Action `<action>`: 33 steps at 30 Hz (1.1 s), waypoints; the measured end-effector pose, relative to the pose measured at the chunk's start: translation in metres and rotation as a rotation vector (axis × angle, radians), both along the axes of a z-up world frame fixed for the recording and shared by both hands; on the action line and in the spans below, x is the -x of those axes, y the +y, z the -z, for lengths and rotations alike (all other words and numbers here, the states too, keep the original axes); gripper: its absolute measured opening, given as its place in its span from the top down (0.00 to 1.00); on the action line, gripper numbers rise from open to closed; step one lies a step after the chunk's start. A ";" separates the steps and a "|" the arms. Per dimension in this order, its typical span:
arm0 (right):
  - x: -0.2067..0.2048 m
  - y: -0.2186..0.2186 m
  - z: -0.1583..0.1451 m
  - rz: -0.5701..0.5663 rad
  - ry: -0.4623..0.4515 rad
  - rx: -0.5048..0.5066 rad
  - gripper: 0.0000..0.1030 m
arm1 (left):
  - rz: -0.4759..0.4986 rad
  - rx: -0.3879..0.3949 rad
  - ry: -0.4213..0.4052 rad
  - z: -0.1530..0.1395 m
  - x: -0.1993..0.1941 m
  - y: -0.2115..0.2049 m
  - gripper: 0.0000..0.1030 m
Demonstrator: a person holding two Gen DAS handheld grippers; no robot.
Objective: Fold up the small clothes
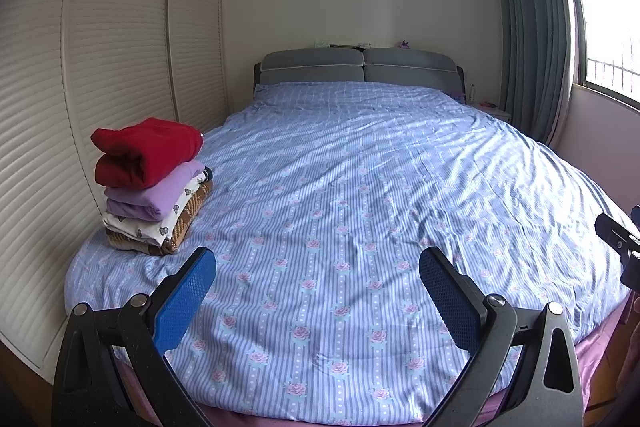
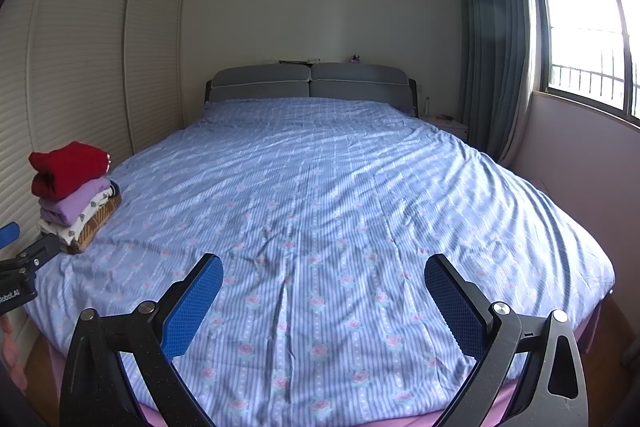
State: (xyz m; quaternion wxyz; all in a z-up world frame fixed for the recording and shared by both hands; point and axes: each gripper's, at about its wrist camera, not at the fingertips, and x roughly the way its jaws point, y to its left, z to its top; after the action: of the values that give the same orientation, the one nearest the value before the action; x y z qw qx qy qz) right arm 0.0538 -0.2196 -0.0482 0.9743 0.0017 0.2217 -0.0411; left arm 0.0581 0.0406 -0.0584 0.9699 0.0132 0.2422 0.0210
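A stack of folded small clothes point(image 1: 154, 187) lies at the bed's near left corner: a red top point(image 1: 148, 151) on a lilac piece point(image 1: 154, 193), a white patterned piece and a brown knit one. The stack also shows in the right wrist view point(image 2: 76, 195). My left gripper point(image 1: 318, 261) is open and empty above the foot of the bed, to the right of the stack. My right gripper point(image 2: 324, 267) is open and empty above the foot of the bed, further right. No unfolded garment is in view.
The bed point(image 1: 360, 167) has a blue striped floral cover and a grey headboard point(image 1: 360, 65). A louvred wardrobe point(image 1: 100, 47) lines the left wall. Grey curtains point(image 1: 532, 27) and a window point(image 2: 584, 39) are on the right. A small nightstand point(image 2: 450, 125) stands by the headboard.
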 end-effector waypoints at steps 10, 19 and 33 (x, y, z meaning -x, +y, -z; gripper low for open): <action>0.000 0.000 0.000 0.000 -0.001 -0.001 0.01 | 0.000 0.007 0.008 -0.002 0.001 -0.001 0.00; 0.000 -0.001 0.001 0.004 -0.005 0.000 0.01 | 0.013 0.011 0.013 -0.003 0.002 -0.002 0.00; 0.002 0.000 0.002 0.005 -0.008 0.004 0.01 | 0.038 -0.001 0.009 -0.005 0.005 -0.008 0.00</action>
State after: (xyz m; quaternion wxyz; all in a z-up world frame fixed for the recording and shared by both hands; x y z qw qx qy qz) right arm 0.0523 -0.2199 -0.0506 0.9750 0.0003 0.2178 -0.0440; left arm 0.0529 0.0330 -0.0536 0.9691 0.0184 0.2461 0.0024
